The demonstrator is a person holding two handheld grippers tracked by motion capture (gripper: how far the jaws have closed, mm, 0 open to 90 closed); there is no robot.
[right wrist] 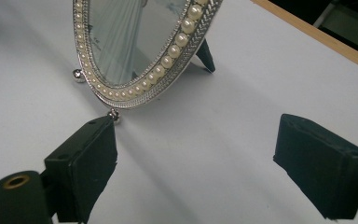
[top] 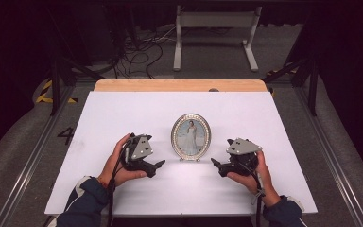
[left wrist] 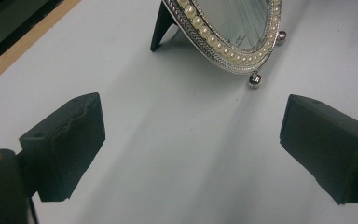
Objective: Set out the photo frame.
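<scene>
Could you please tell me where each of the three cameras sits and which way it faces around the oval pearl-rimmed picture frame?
High view: above the person's side, facing forward and down on the white table; forearms, left gripper and right gripper show.
Left gripper view: rides the left gripper, facing the oval pearl-rimmed silver picture frame; open black jaws show.
Right gripper view: rides the right gripper, facing the frame from the other side; open jaws show.
All three share the frame.

you have one oval picture frame [top: 191, 136] standing on one white table [top: 123, 118]. two small ball feet [left wrist: 255, 80] show under its rim and one dark back prop [left wrist: 160, 28] behind. you hold two grippers: one left gripper [top: 157, 165], one right gripper [top: 216, 164].
</scene>
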